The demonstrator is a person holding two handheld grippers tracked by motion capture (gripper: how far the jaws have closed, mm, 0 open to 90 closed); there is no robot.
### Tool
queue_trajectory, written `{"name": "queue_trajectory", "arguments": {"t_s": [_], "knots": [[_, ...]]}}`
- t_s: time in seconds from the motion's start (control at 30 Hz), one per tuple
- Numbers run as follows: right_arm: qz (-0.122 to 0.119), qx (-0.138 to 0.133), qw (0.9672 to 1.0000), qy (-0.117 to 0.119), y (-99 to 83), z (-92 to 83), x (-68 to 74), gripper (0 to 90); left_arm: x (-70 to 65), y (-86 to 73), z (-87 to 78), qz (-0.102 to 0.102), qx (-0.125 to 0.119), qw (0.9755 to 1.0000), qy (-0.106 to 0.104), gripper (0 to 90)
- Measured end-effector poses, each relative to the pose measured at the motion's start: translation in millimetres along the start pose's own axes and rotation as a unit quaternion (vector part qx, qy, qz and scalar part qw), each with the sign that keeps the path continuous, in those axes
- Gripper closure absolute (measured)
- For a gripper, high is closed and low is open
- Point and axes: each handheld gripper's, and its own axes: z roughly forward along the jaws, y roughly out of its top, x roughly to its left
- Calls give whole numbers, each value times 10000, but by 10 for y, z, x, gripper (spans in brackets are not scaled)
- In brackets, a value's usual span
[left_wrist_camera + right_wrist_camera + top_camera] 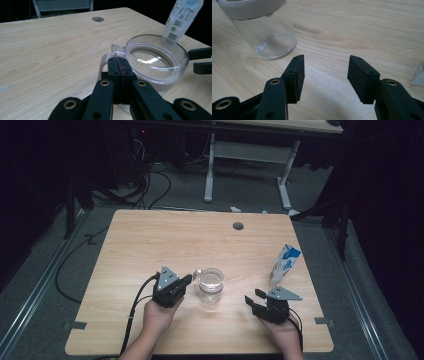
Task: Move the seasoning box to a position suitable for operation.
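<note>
We count one clear glass mug point(211, 284) near the middle of the wooden table point(150, 245), one blue-and-white carton point(285, 263) upright to its right, and two grippers. Our left gripper point(187, 279) has its jaws pressed together just at the mug's handle point(118, 49), though we cannot tell whether they pinch it. Our right gripper point(254, 298) sits apart from the mug, jaws spread wide and empty.
</note>
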Motion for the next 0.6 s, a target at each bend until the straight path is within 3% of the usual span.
{"name": "queue_trajectory", "arguments": {"t_s": [0.13, 0.3, 0.6], "knots": [[0, -11, 10000, 3, 5, -3, 2, 478, 24, 78, 58, 8, 26, 9999, 111, 900], [-21, -6, 10000, 6, 1, 3, 3, 487, 30, 177, 141, 51, -71, 10000, 10, 900], [-78, -22, 10000, 49, 18, 32, 58, 528, 4, 218, 294, 167, -77, 9998, 66, 900]]}}
